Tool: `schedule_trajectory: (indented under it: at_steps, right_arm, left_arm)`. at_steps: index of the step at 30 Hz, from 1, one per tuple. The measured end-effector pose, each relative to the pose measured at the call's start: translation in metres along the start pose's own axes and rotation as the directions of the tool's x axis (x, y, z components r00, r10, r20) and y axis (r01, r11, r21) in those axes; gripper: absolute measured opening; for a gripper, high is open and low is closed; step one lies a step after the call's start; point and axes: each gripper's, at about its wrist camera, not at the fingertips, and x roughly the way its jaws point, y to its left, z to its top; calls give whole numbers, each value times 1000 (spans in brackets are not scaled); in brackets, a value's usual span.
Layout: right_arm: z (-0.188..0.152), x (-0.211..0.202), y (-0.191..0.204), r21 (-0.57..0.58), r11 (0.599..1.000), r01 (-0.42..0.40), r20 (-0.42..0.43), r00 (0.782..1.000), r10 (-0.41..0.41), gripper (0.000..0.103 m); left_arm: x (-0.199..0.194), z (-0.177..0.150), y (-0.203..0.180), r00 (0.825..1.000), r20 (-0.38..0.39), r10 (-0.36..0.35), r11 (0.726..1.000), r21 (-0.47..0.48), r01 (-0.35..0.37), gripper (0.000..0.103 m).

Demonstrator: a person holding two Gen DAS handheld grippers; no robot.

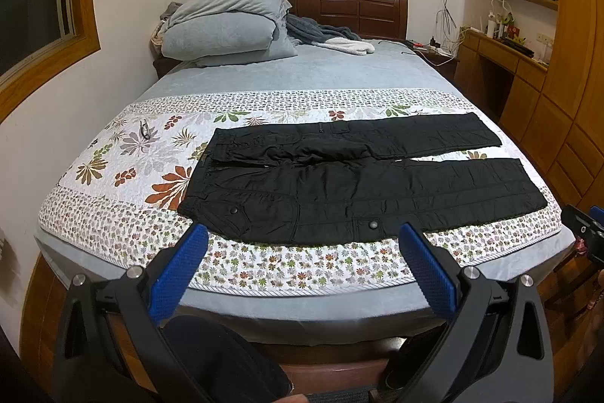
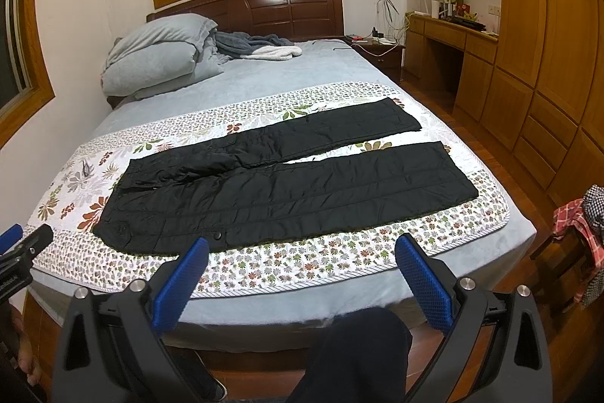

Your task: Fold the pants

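floral quilt [image 1: 124,153] is bearing black pants [image 1: 339,184] lying crosswise ahead; left gripper [image 1: 302,252] and right gripper [image 2: 302,255] are hovering wide open, empty.

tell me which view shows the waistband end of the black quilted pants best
The left wrist view: the waistband end of the black quilted pants sits near centre, with the open fly visible. The right wrist view shows it off to the left, darker and foreshortened.
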Motion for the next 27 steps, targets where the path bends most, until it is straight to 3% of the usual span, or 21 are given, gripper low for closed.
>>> schedule_trajectory:
  at_steps: [27]
  right_arm:
    - [0, 1, 0, -7, 1000, 10, 1, 1000, -10, 100]
  left_arm:
    - [1, 3, 0, 1000, -8, -9, 1000, -1, 9, 100]
